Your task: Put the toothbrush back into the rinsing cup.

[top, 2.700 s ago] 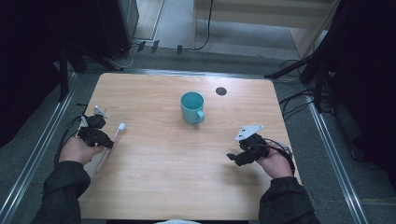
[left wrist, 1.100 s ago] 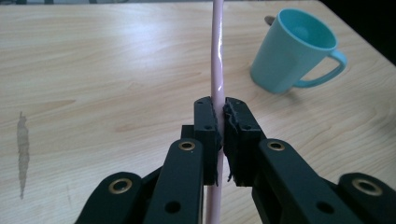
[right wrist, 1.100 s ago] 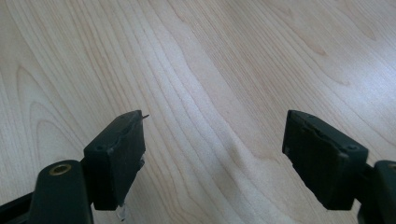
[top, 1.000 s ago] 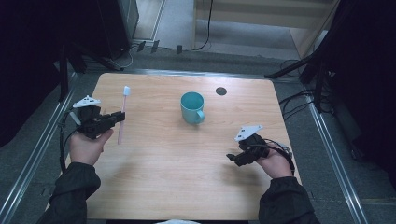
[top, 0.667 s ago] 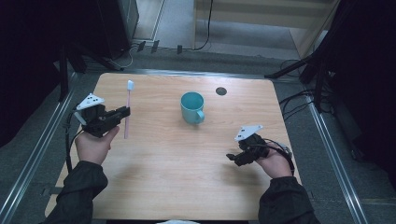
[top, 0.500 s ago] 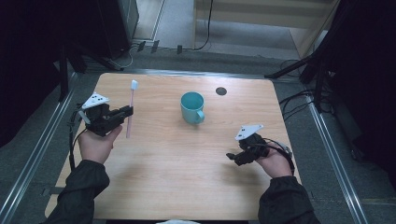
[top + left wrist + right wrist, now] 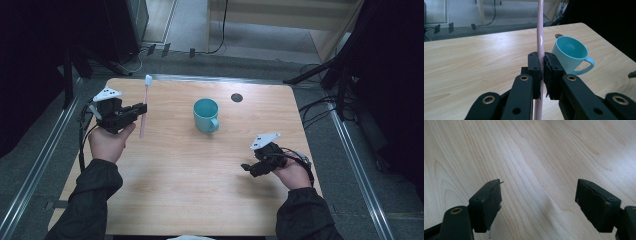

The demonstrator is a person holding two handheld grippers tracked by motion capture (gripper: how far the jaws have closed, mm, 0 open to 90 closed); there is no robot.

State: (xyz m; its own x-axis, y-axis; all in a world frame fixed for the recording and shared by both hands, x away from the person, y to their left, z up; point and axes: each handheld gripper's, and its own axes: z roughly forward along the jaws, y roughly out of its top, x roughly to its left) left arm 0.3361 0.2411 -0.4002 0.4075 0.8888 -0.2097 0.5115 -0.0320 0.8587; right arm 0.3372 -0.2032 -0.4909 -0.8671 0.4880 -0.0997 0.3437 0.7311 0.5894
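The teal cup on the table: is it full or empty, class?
Empty. The left gripper view looks into the teal cup and shows its bare inside; the high view also shows nothing in it, upright on the table.

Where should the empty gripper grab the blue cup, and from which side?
Grip the teal cup by its rim wall, coming from above with one jaw inside. It stands upright and open, and its handle is probably too small. The right gripper is open and free.

Toothbrush (image 7: pixel 540 30) head is cut off by top edge in left gripper view; lower handle is hidden behind the jaws. Cup (image 7: pixel 571 55) base is partly covered by left gripper (image 7: pixel 541 65). Bristle detail in high view is too small to tell.
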